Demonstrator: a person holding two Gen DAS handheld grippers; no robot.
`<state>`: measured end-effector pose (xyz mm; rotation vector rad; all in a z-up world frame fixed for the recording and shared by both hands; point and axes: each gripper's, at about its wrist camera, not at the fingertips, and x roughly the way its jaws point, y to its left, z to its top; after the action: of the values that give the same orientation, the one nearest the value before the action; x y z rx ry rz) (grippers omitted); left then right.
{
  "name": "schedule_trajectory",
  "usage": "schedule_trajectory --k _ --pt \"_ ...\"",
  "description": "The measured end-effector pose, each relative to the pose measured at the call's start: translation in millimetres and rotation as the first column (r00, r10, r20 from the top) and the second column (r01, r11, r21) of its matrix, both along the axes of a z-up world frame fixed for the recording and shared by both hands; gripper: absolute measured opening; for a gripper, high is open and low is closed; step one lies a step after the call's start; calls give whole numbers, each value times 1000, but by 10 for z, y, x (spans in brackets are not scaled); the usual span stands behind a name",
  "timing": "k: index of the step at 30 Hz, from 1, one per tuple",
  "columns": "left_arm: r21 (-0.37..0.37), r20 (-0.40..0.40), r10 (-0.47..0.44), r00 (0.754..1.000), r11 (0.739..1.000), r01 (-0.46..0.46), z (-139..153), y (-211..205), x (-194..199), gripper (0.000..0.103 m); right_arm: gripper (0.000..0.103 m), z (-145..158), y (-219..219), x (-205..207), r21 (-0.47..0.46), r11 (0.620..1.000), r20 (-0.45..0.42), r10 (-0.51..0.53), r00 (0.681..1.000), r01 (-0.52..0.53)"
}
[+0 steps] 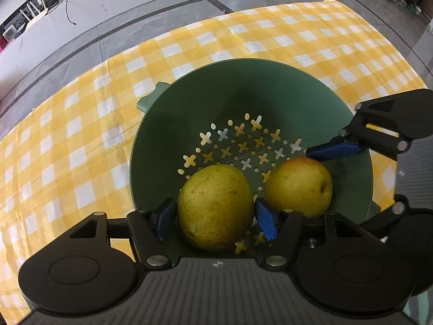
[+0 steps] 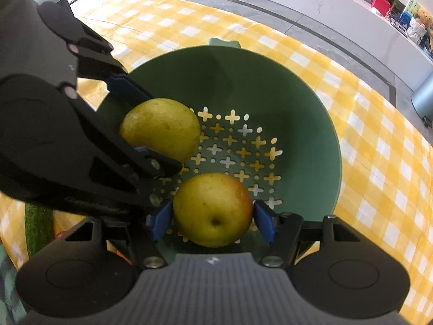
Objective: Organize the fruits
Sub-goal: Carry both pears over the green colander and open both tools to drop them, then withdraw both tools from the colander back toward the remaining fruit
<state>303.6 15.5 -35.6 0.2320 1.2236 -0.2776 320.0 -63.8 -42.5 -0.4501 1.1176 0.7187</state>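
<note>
- Left tongs [image 1: 215,218] point down into the green colander [image 1: 270,81], blue pads on either side of the greenish pear [image 1: 215,205]; whether they press it, I cannot tell.
- Right tongs [image 2: 212,220] straddle the blushed pear [image 2: 212,208] just beside it, with a slight gap at the right pad.
- Both pears sit on the colander's perforated bottom.
- The colander stands on the yellow checked tabletop [image 1: 81,135].

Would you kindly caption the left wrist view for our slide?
Left gripper straddles a green pear in the green colander, beside a blushed pear.
</note>
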Motion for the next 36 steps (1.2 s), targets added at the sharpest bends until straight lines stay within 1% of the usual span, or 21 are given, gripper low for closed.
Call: schedule_trajectory --k 1,2,3,6,10,12,15,17,19,22,24,25,27,29,33,35,36 --pt "5 2 -1 1000 1000 1 -4 -4 -6 73 70 18 -7 -9 0 1000 9 2 1000 -2" --pt "7 4 -1 1000 1000 1 -2 -13 -3 73 73 41 -13 -24 5 1000 19 0 1000 0" --pt "9 4 -2 1000 1000 2 -2 -21 4 73 74 63 -29 -33 7 1000 21 -2 1000 2" --pt "28 9 -8 1000 1000 8 -19 -46 4 73 74 129 -98 -76 30 999 35 -18 999 17" --pt "99 36 -53 998 994 49 -77 -161 -47 73 76 222 -192 -149 50 998 70 -38 997 34" --pt "123 56 -61 997 991 53 -101 -196 -80 73 76 259 -230 -181 51 998 85 -31 996 27" --pt "131 73 -26 997 991 16 -118 -190 -112 74 76 289 -236 -240 40 999 116 -9 993 4" --pt "129 117 12 993 991 -27 -112 -191 -155 73 75 297 -227 -271 32 999 135 -1 991 -4" --pt "124 173 48 984 990 -70 -102 -190 -204 74 75 296 -238 -285 37 999 146 -6 989 1" --pt "54 218 101 971 992 -115 -56 -140 -254 82 77 319 -287 -296 72 997 143 -25 989 14" --pt "28 233 123 965 991 -133 -20 -121 -272 86 77 341 -316 -288 94 995 135 -46 990 33" --pt "19 243 132 961 990 -140 0 -112 -289 90 77 354 -328 -293 101 994 138 -54 989 41" --pt "0 259 146 955 989 -151 55 -95 -333 91 77 380 -348 -321 112 992 148 -67 987 51" --pt "-27 275 153 949 988 -152 120 -84 -385 97 77 407 -378 -361 130 990 157 -82 984 62" --pt "-99 310 163 937 985 -139 283 -47 -497 99 79 465 -457 -459 169 980 190 -135 972 103" --pt "-140 337 182 924 980 -142 388 -20 -576 99 79 502 -499 -515 190 973 207 -172 963 133" --pt "-162 360 192 913 977 -142 452 -3 -629 99 82 523 -525 -548 202 967 216 -198 956 155"
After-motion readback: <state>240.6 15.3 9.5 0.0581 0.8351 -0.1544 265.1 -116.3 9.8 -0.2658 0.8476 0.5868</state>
